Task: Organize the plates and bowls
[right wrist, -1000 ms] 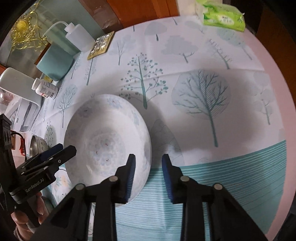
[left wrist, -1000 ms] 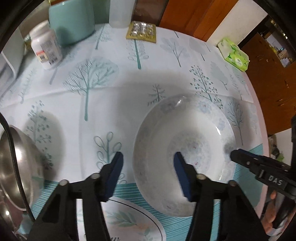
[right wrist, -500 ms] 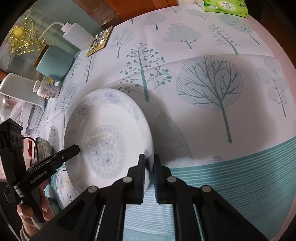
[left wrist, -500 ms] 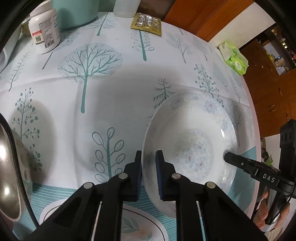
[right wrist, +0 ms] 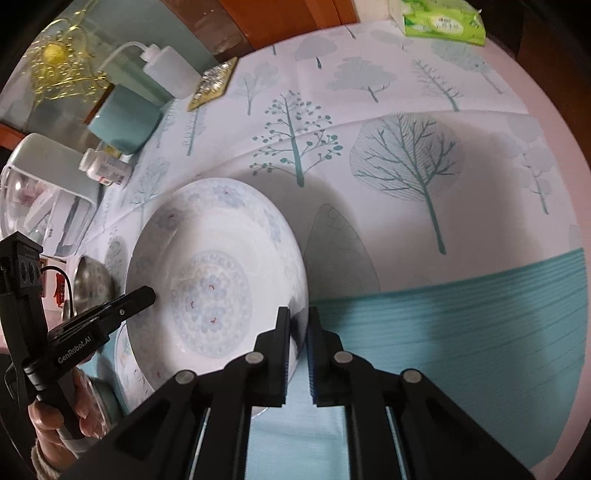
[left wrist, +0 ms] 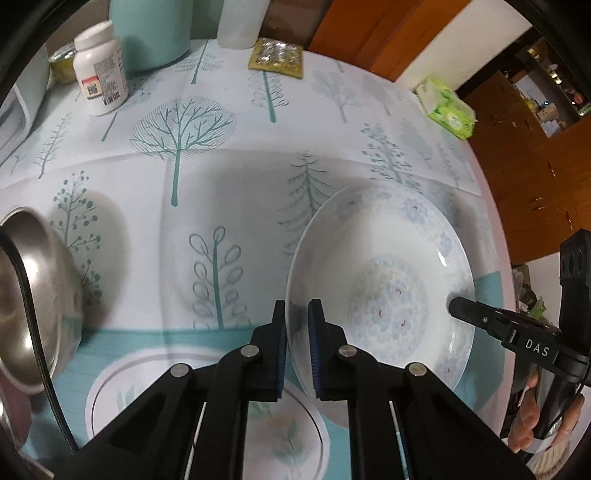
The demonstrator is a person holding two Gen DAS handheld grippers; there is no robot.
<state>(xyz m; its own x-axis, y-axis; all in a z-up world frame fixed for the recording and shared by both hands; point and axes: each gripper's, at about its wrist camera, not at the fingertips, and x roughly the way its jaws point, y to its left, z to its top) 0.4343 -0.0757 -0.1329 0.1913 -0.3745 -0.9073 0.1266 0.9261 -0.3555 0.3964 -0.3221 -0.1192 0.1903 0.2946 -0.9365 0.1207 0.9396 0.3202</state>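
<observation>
The tablecloth [left wrist: 221,177] is white with teal and grey-blue tree prints, and toward the bottom of the frame it turns into a solid teal band with thin darker stripes. The big bowl [left wrist: 380,291] is white with pale blue flowers around the wall, a blue floral medallion in the middle and tiny red flecks. Lower centre, the plate [left wrist: 110,391] is white with a dark ring and faint green leaves. Far left there's a plain silver metal bowl [left wrist: 26,306]. Upper left: white pill bottle [left wrist: 100,85] with a red-and-black label, plus a mint green container [left wrist: 151,29]. Upper right, a lime green tissue pack [left wrist: 448,110]. Both grippers are black with blue pads [left wrist: 314,350].
</observation>
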